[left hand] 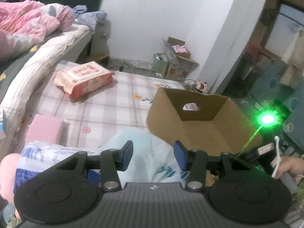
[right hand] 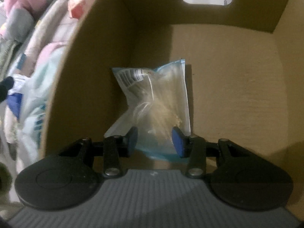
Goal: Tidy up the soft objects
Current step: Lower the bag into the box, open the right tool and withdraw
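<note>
A brown cardboard box (left hand: pixel 199 117) with a handle hole stands on the plaid sheet (left hand: pixel 117 102). My right gripper (right hand: pixel 154 139) reaches down inside the box (right hand: pixel 237 76). It is shut on the near end of a clear zip bag of pale fluff (right hand: pixel 157 95), which hangs by the box's left wall. My left gripper (left hand: pixel 153 156) is open above a pale, thin plastic bag (left hand: pixel 148 142) beside the box, with nothing pinched. A pink wipes pack (left hand: pixel 83 77) lies further back. Near left are a pink folded cloth (left hand: pixel 45 131) and a blue-and-white soft pack (left hand: pixel 47 157).
A pink quilt (left hand: pixel 28 24) is heaped on the bed at the left. Small cartons (left hand: pixel 174 60) stand on the floor by the white wall. At the right a hand (left hand: pixel 290 167) shows below a green light (left hand: pixel 268 117).
</note>
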Available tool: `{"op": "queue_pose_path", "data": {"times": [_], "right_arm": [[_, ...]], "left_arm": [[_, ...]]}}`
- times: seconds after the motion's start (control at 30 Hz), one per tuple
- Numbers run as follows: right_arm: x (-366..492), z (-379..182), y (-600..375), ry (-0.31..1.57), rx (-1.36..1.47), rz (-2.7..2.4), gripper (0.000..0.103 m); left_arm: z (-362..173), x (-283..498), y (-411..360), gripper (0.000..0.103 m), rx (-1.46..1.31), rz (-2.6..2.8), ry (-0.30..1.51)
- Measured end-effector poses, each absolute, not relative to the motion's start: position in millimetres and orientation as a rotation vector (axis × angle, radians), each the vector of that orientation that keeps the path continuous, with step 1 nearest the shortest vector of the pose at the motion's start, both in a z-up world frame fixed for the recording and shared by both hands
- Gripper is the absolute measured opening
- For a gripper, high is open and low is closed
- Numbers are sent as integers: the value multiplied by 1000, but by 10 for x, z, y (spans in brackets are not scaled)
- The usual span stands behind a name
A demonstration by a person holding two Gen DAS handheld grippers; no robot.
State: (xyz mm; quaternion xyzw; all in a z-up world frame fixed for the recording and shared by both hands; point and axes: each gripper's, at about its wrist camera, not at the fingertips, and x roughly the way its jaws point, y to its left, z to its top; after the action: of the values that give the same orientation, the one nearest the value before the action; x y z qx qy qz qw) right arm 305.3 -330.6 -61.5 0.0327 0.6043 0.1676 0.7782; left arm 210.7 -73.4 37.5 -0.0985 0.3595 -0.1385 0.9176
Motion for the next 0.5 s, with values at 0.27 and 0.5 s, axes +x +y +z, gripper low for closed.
{"op": "queue_pose_path", "data": {"times": [0.27, 0.5], "right_arm": [[3251, -643, -3283, 1273, 112, 309, 29], [3469, -677, -3305, 1252, 169, 266, 28]], "left_arm": [[325, 2157, -669, 48, -210, -280, 738], [261, 2201, -671, 48, -212, -273, 755]]}}
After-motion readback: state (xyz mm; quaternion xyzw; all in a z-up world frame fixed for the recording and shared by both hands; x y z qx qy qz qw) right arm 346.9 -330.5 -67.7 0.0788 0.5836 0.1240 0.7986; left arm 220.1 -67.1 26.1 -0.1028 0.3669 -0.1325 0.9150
